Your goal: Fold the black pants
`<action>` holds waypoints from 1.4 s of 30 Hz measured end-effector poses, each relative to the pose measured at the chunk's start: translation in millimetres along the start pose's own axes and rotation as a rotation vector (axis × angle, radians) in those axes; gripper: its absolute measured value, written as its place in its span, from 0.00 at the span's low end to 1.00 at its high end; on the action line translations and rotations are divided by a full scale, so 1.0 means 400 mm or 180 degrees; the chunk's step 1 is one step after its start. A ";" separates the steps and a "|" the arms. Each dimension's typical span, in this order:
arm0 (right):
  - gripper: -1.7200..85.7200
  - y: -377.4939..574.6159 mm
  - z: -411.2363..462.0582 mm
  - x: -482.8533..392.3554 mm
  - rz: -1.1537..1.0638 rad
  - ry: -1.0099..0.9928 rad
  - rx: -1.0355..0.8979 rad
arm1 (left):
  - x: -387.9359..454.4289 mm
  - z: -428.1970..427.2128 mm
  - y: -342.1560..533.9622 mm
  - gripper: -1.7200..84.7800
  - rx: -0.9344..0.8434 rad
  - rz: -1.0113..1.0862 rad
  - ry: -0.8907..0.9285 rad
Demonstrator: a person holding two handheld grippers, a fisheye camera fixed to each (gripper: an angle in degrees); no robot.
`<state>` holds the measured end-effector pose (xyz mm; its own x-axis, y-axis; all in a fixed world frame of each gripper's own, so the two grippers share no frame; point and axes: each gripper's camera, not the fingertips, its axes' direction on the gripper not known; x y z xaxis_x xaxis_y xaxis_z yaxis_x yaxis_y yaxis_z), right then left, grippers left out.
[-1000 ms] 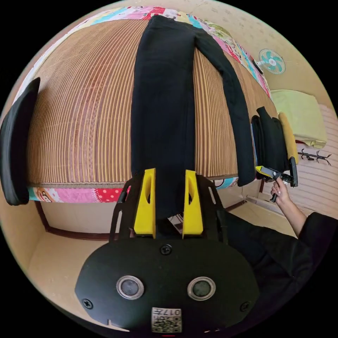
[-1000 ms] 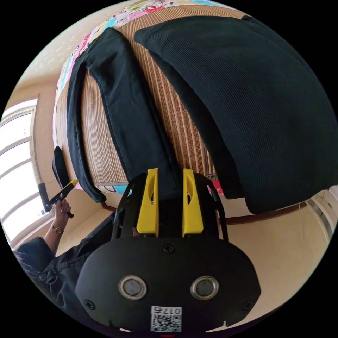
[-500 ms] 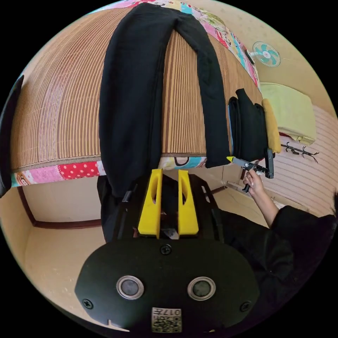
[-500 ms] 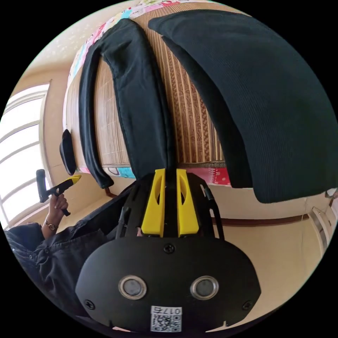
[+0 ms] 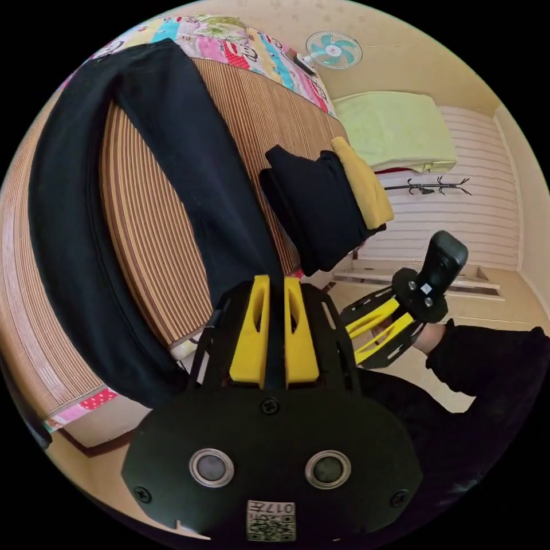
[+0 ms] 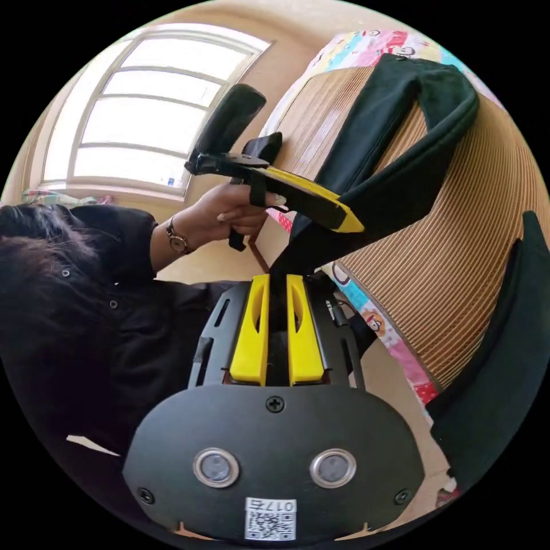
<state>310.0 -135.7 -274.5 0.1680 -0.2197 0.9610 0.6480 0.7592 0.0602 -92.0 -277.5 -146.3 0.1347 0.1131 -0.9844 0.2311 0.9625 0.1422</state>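
Note:
The black pants (image 5: 177,143) lie spread on a striped bamboo mat (image 5: 143,229) on the bed, legs apart in a U. My left gripper (image 5: 274,279) is shut on the near end of the leg beside the folded stack. The other leg (image 5: 86,258) lies loose, its end hanging over the bed edge. My right gripper (image 5: 351,344) sits close to the right of it, held by a hand. In the right gripper view, black cloth of the pants (image 6: 378,120) runs up from between the nearly closed jaws of my right gripper (image 6: 278,278). The left gripper (image 6: 346,220) pinches that same leg just above.
A folded stack of dark clothes with a yellow piece (image 5: 326,212) sits on the mat near the held leg. A large black garment (image 6: 504,355) hangs at the bed edge. A fan (image 5: 334,50), pale green cloth (image 5: 395,129), a window (image 6: 154,114) and the person's sleeve (image 6: 103,321) surround.
My left gripper, open around the middle leg a second ago, has swung across to the leg the right gripper holds and shut on it. Both grippers now sit together.

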 end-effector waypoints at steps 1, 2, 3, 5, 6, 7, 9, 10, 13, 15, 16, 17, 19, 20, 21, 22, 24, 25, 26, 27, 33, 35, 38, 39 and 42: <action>0.08 -0.016 -0.051 0.056 0.0010 -0.0022 0.0002 | -0.011 -0.004 0.010 0.07 0.0038 -0.0059 0.0003; 0.09 -0.048 -0.116 0.124 0.0082 0.0014 0.0075 | -0.033 -0.012 0.030 0.07 0.0126 -0.0162 0.0017; 0.11 -0.070 -0.150 0.160 0.0142 0.0075 0.0132 | -0.051 -0.021 0.048 0.07 0.0241 -0.0224 0.0084; 0.17 -0.198 -0.275 0.322 0.0517 0.0453 0.0469 | -0.075 -0.028 0.068 0.07 0.0370 -0.0305 0.0260; 0.19 -0.239 -0.299 0.366 0.0659 0.0521 0.0543 | -0.085 -0.027 0.077 0.07 0.0418 -0.0347 0.0349; 0.22 -0.328 -0.335 0.451 0.0899 0.0565 0.0673 | -0.088 -0.025 0.080 0.07 0.0438 -0.0358 0.0373; 0.23 -0.465 -0.371 0.563 0.1107 0.0536 0.1021 | -0.093 -0.023 0.092 0.07 0.0505 -0.0367 0.0417; 0.23 -0.550 -0.380 0.633 0.1234 0.0556 0.1236 | -0.095 -0.024 0.096 0.07 0.0533 -0.0366 0.0443; 0.23 -0.707 -0.369 0.809 0.1870 0.0773 0.1617 | -0.129 -0.031 0.124 0.07 0.0703 -0.0388 0.0715; 0.21 -0.759 -0.354 0.878 0.2108 0.0807 0.1841 | -0.185 -0.036 0.153 0.06 0.0815 -0.0467 0.1086; 0.19 -0.796 -0.341 0.905 0.2100 0.0765 0.1893 | -0.202 -0.039 0.162 0.06 0.0847 -0.0501 0.1178; 0.16 -0.831 -0.332 0.916 0.2095 0.0768 0.1924 | -0.239 -0.049 0.184 0.06 0.0929 -0.0588 0.1374; 0.12 -0.871 -0.334 0.869 0.1936 0.0943 0.2259 | -0.293 -0.076 0.229 0.05 0.1104 -0.0707 0.1561; 0.09 -0.898 -0.333 0.819 0.1882 0.1023 0.2510 | -0.323 -0.098 0.260 0.05 0.1153 -0.0784 0.1574; 0.08 -0.916 -0.329 0.789 0.1830 0.1040 0.2613 | -0.351 -0.124 0.292 0.05 0.1189 -0.0874 0.1555; 0.07 -0.960 -0.310 0.716 0.1656 0.1098 0.2750 | -0.365 -0.138 0.309 0.05 0.1222 -0.0915 0.1561; 0.07 -1.051 -0.252 0.587 0.1244 0.1255 0.2765 | -0.416 -0.203 0.372 0.05 0.1360 -0.1073 0.1684; 0.07 -1.117 -0.199 0.508 0.1020 0.1347 0.2725 | -0.426 -0.217 0.385 0.05 0.1363 -0.1107 0.1694; 0.07 -1.187 -0.139 0.451 0.0858 0.1354 0.2630 | -0.444 -0.244 0.411 0.05 0.1364 -0.1178 0.1649; 0.07 -1.225 -0.105 0.437 0.0839 0.1346 0.2526 | -0.462 -0.268 0.438 0.05 0.1398 -0.1244 0.1548; 0.09 -1.352 0.170 0.524 0.1092 0.0554 0.1699 | -0.645 -0.292 0.519 0.10 0.0838 -0.1950 0.1016; 0.11 -1.252 0.190 0.462 0.0726 0.0606 0.1514 | -0.681 -0.299 0.531 0.12 0.0719 -0.1931 0.1073; 0.12 -1.024 0.202 0.383 0.0471 0.0983 0.1235 | -0.709 -0.340 0.533 0.13 0.0706 -0.1841 0.1115; 0.12 -0.971 0.203 0.372 0.0452 0.1032 0.1199 | -0.713 -0.364 0.525 0.14 0.0747 -0.1776 0.1057; 0.12 -0.720 0.227 0.358 0.0697 0.1042 0.1038 | -0.718 -0.410 0.483 0.14 0.0833 -0.1567 0.0980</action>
<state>80.0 -330.3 -129.8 0.5316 -0.1749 0.8287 0.3148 0.9491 -0.0017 -244.2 -83.5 146.7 -0.3214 -0.2242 -0.9200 0.4284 0.8321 -0.3524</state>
